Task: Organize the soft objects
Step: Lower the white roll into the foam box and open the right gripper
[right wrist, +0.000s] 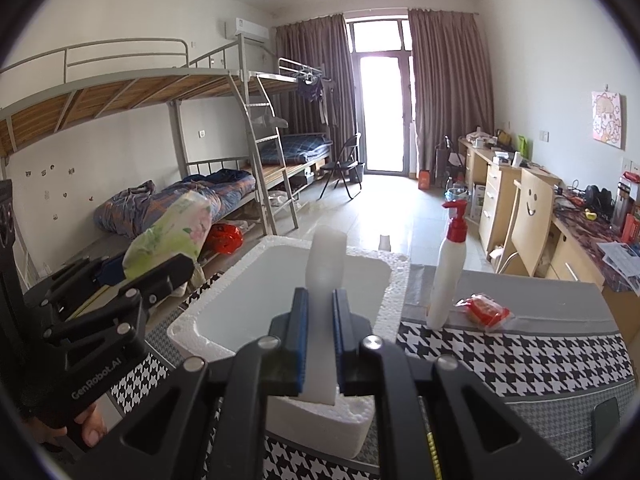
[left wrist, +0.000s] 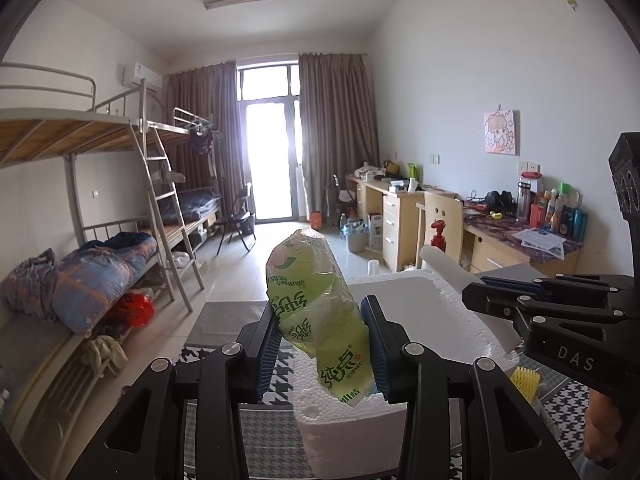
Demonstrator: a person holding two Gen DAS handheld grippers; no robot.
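My left gripper (left wrist: 322, 344) is shut on a green soft tissue pack (left wrist: 316, 312), which stands up between its blue pads. It hangs over the near corner of a white foam box (left wrist: 420, 312). My right gripper (right wrist: 320, 340) is shut on a white foam strip (right wrist: 325, 280) that juts forward over the foam box (right wrist: 280, 304). In the right wrist view the left gripper (right wrist: 132, 276) comes in from the left with the tissue pack (right wrist: 172, 236) above the box's left rim. In the left wrist view the right gripper (left wrist: 476, 294) reaches in from the right with the foam strip (left wrist: 444, 262).
A houndstooth cloth (right wrist: 520, 356) covers the table. On it stand a white pump bottle with a red top (right wrist: 448, 276) and a red packet (right wrist: 486, 310) to the right of the box. A yellow foam net (left wrist: 524, 382) lies by the box. Bunk beds, desks and a chair stand beyond.
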